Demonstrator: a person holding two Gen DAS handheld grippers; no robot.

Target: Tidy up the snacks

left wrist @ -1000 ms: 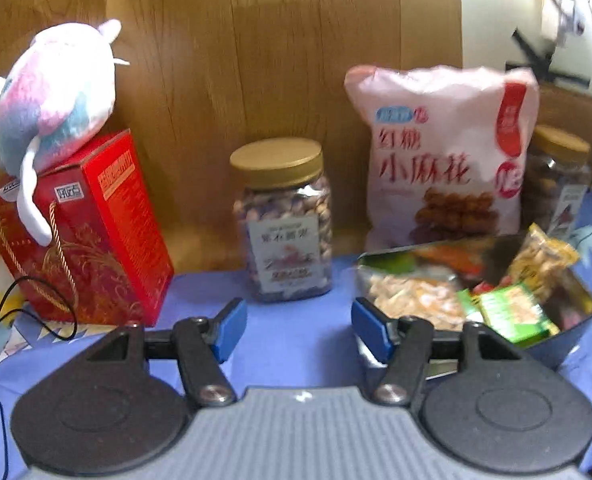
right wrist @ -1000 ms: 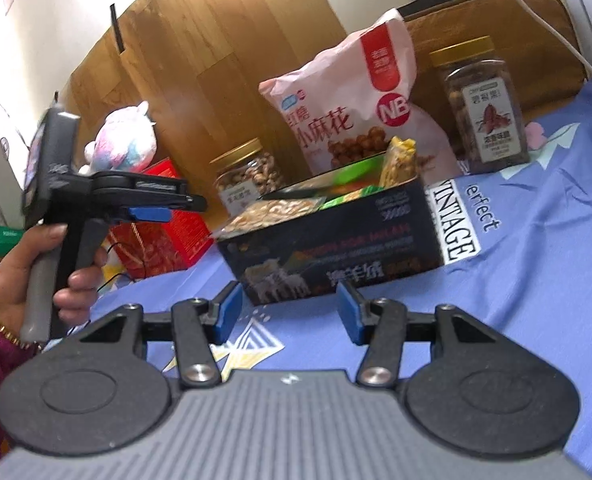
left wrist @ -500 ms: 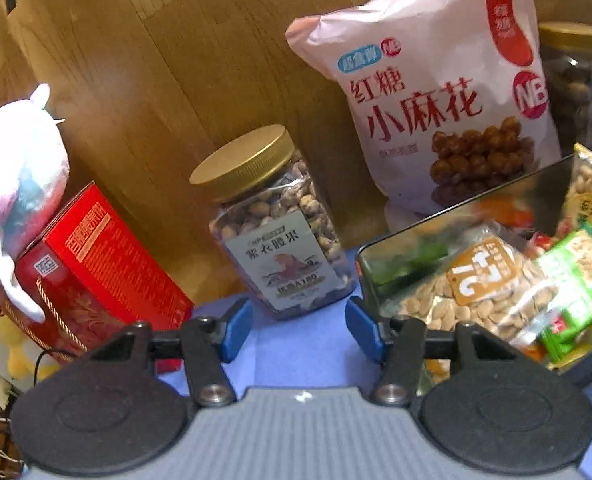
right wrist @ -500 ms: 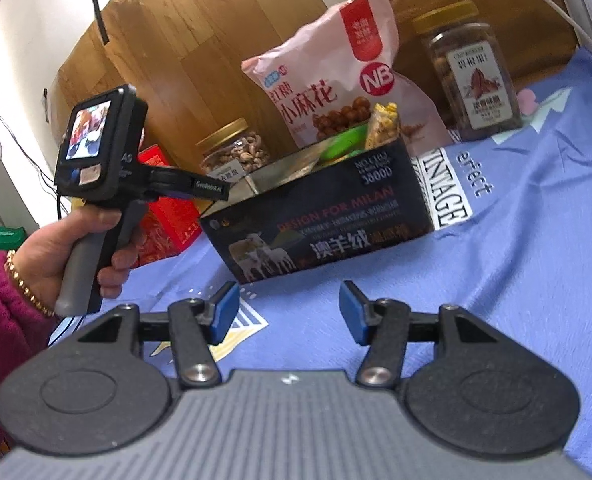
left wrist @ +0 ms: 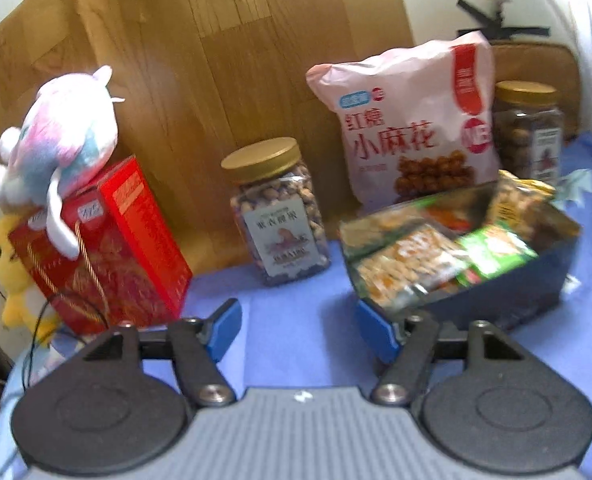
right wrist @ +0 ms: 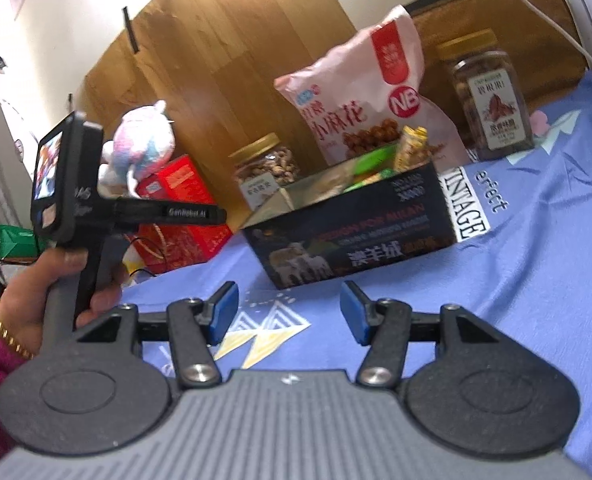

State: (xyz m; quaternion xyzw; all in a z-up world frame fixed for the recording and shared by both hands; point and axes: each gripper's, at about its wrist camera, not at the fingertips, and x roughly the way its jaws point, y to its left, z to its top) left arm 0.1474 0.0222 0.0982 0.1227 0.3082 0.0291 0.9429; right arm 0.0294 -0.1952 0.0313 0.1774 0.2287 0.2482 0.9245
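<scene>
While both grippers are hovering empty with fingers apart, left gripper nearest, right gripper facing the dark box, loose snack packets are lying inside it

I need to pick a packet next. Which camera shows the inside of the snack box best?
The left wrist view: it looks down into the snack box at the packets. The right wrist view mostly shows its printed side.
</scene>
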